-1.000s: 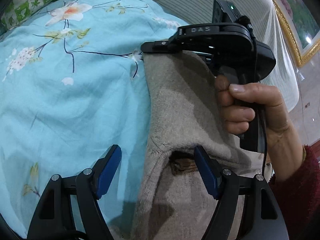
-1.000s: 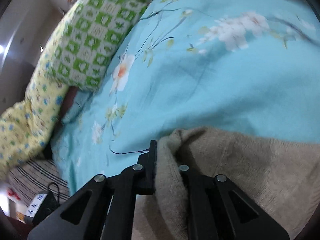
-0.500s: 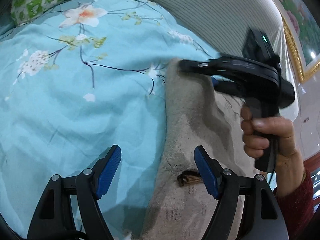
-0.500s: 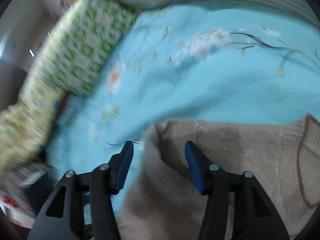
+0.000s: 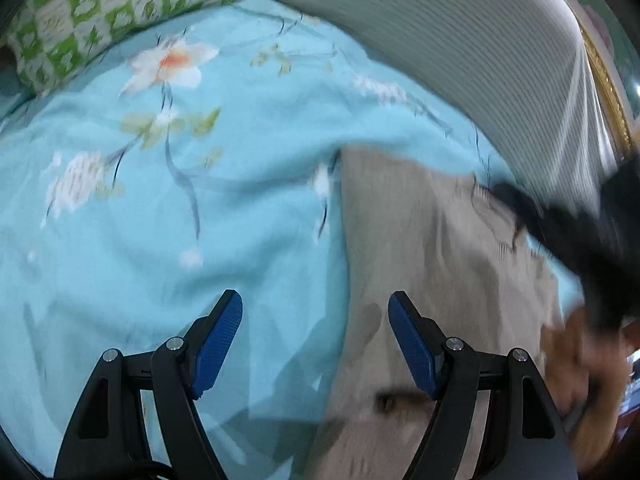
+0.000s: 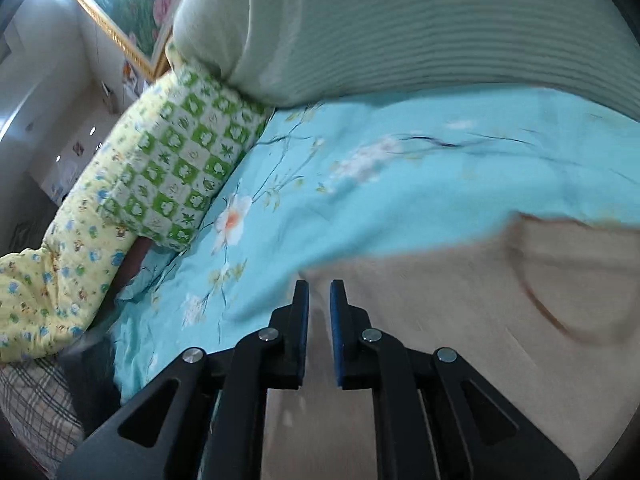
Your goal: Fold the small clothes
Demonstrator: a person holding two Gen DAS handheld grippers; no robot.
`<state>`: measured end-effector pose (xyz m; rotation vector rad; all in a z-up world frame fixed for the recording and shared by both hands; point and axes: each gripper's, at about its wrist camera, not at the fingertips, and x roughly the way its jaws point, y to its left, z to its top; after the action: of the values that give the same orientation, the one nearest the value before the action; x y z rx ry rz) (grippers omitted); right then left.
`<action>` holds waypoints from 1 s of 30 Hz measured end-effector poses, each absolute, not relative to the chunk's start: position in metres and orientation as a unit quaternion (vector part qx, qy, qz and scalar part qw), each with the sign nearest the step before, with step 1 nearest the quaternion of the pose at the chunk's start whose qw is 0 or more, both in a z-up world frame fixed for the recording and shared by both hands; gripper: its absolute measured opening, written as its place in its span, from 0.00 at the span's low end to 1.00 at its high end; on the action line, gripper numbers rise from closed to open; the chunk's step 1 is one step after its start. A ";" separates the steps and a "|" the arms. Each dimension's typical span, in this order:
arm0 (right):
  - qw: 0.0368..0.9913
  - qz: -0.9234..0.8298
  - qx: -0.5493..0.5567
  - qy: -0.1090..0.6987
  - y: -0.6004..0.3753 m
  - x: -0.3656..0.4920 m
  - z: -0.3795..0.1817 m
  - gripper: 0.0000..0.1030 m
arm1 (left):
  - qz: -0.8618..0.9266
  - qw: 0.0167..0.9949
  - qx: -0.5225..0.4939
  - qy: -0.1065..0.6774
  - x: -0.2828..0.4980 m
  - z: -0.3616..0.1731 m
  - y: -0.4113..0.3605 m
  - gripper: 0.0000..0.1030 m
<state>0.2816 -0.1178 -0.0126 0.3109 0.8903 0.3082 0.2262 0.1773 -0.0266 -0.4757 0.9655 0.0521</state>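
A beige knitted sweater (image 5: 420, 240) lies flat on the light-blue flowered bedsheet (image 5: 200, 240). My left gripper (image 5: 315, 300) hovers open over the sweater's left edge, one blue pad above the sheet and the other above the knit, holding nothing. In the right wrist view the sweater (image 6: 480, 320) fills the lower right. There my right gripper (image 6: 320, 284) hangs above its near corner, jaws closing to a narrow slit with nothing between them. In the left wrist view the right gripper (image 5: 560, 232) is a black blur, with a person's hand (image 5: 572, 352) below it.
A green-checked pillow (image 6: 180, 168) and a yellow flowered quilt (image 6: 60, 272) lie along one side of the bed. A grey striped cushion (image 6: 400, 32) runs along the far side. A gold-framed picture (image 6: 132, 12) hangs on the wall behind.
My right gripper let go of the sweater's edge, opened, then closed again while rising and drawing away. The sweater now lies flat. My left gripper lifted a little.
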 end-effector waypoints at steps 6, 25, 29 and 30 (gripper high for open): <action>0.888 0.075 0.142 0.431 -0.167 0.180 -0.024 0.11 | 0.039 0.856 -0.199 0.476 0.291 -0.031 0.175 0.74; 0.894 -0.148 0.179 0.382 -0.308 0.036 -0.002 0.12 | 0.056 0.860 -0.163 0.481 0.232 -0.016 0.180 0.73; 0.897 -0.125 0.180 0.384 -0.289 0.005 0.001 0.21 | 0.024 0.863 -0.162 0.479 0.171 -0.007 0.161 0.73; 0.898 -0.119 0.181 0.383 -0.285 -0.003 0.002 0.30 | 0.020 0.862 -0.163 0.479 0.162 -0.008 0.155 0.73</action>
<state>-0.0035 -0.2849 0.0015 0.3739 0.7925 -0.2462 0.1624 0.1553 -0.0078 -0.3429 1.0052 0.0411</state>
